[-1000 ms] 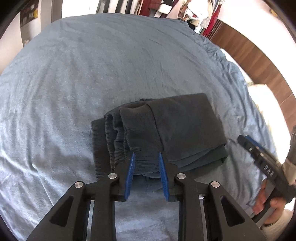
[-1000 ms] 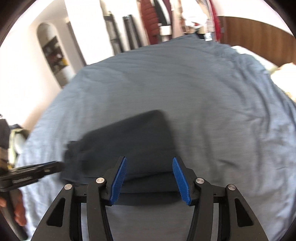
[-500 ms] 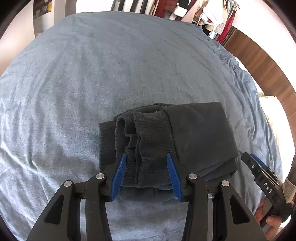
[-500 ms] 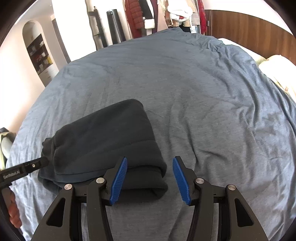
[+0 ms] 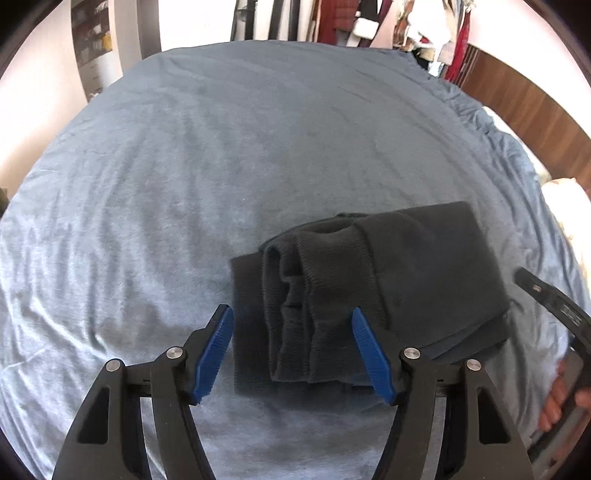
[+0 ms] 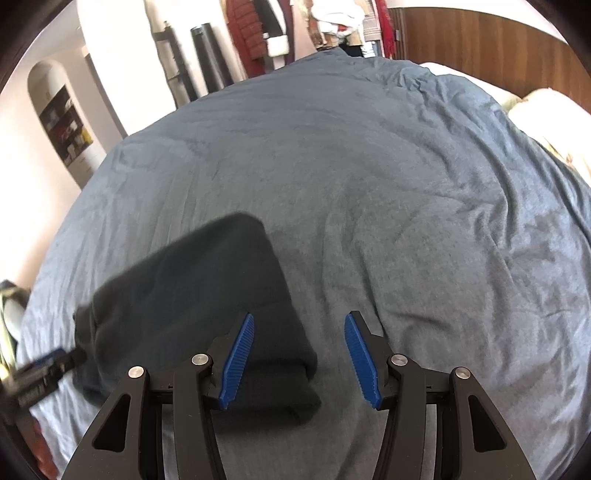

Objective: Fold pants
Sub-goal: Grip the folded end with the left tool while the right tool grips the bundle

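Note:
The dark grey pants (image 5: 369,280) lie folded into a compact stack on the blue-grey bedspread (image 5: 221,166). Their ribbed cuffs face my left gripper (image 5: 293,350), which is open and empty, with its blue pads on either side of the cuff end. My right gripper (image 6: 299,358) is open and empty above the stack's other end (image 6: 207,306), with its left pad over the pants and its right pad over the bedspread (image 6: 406,184). The right gripper also shows at the right edge of the left wrist view (image 5: 554,306).
A wooden headboard (image 5: 524,110) and cream pillows (image 6: 550,107) are on the right. Hanging clothes (image 6: 266,33) and a wall shelf niche (image 6: 62,122) stand beyond the bed's far edge.
My left gripper's jaws have opened wider and it has drawn back a little from the cuffs. My right gripper has shifted right, so the stack now sits left of its centre.

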Demonstrator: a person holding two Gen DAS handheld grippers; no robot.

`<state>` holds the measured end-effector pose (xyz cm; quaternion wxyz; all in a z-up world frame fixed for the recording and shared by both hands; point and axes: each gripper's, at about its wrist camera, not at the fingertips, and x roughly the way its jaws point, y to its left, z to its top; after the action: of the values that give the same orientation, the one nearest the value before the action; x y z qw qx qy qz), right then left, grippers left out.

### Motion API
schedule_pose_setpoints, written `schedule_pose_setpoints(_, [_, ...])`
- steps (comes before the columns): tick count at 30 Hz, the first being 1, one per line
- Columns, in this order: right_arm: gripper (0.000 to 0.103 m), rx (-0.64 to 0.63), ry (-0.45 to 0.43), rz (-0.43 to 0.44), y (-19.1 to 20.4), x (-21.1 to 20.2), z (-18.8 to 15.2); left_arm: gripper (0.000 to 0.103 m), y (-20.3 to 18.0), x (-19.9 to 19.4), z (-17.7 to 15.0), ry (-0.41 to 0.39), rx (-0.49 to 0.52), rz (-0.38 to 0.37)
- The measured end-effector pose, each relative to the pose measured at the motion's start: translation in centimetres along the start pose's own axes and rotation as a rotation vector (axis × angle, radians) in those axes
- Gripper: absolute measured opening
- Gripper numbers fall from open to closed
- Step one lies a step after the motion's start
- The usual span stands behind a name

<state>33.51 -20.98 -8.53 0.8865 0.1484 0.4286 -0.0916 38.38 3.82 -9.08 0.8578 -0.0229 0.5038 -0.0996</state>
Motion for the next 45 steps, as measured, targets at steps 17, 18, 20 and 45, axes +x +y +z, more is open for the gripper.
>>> schedule_pose_setpoints(17, [0.053,-0.076,0.122,0.047,2.1,7.6,1.1,0.101,3.3,7.7,0.6,0.125,-0.122,-0.161])
schedule_pose_setpoints(18, [0.053,-0.084,0.128,0.037,2.1,7.8,1.0,0.101,3.5,8.1,0.6,0.132,-0.131,-0.183])
schedule_pose_setpoints(20, [0.053,-0.107,0.136,0.021,2.3,8.3,0.9,0.101,3.8,8.7,0.5,0.136,-0.147,-0.212])
schedule_pose_setpoints(45, [0.027,-0.016,0.034,0.15,3.3,2.2,2.7,0.04,4.0,-1.2,2.1,-0.021,-0.125,-0.31])
